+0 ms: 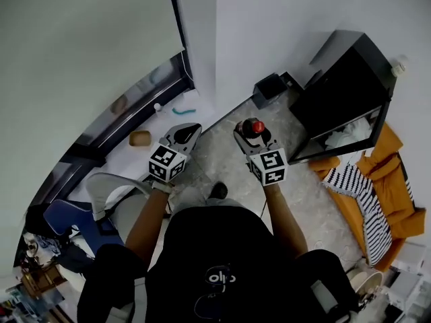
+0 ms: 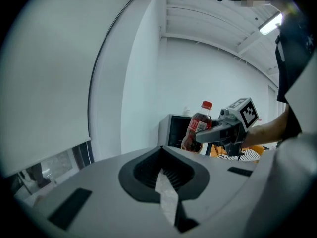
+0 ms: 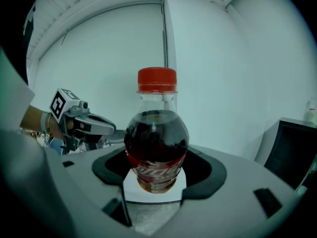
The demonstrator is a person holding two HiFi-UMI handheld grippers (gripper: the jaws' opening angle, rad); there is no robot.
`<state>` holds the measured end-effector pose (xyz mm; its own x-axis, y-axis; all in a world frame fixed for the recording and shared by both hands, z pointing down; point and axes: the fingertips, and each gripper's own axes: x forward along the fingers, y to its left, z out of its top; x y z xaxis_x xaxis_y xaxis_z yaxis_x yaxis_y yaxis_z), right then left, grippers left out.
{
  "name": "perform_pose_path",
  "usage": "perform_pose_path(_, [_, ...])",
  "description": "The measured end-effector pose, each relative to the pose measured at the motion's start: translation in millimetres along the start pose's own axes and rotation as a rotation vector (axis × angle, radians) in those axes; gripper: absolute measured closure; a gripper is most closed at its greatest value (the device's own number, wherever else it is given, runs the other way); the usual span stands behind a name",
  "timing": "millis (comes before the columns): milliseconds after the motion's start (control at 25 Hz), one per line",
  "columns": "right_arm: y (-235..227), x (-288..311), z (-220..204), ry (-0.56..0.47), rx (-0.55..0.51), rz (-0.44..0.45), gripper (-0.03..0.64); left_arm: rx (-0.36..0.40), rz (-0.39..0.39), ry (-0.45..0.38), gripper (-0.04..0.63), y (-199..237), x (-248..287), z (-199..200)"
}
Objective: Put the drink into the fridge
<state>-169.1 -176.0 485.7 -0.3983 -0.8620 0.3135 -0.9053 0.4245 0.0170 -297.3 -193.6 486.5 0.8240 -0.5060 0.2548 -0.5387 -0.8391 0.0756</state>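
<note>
Bottle point(image 3: 156, 148): clear plastic, rounded shoulders, red cap, red label, dark drink inside; upright, clamped near its base in the right gripper point(image 3: 154, 191). Left gripper point(image 2: 166, 195): jaws together, nothing held. Black boxy fridge point(image 1: 340, 89) at 2 o'clock from bottle, apart

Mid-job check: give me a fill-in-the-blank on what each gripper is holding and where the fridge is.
The cap of the bottle is ___.
The right gripper is shut on the ___.
The left gripper holds ___.
In the head view the black fridge is at the ___.
Missing: red; bottle; nothing; right.
</note>
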Motion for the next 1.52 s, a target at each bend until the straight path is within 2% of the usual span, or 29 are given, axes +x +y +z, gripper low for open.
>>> perform_pose_path(520, [-112.8,-36.7,-10.4,0.005,0.066,-0.245,0.308,0.099,-0.262,0.004,0.591,-40.5,126.1,41.6])
perform_pose_path(760, [-151.5,-68.5,-19.4,0.005,0.118,-0.351,0.308,0.126,-0.353,0.012,0.591,-62.2,169.1,55.5])
perform_pose_path(1120, [-183.8,-90.9,-22.2,0.005,0.137,-0.412,0.308,0.137,-0.406,0.008,0.591,-79.9,205.7,70.9])
perform_pose_path(1520, [-239.3,-73.6,-28.2,0.012,0.153,-0.454,0.308,0.144,-0.455,0.002,0.591,-73.3,272.2,83.1])
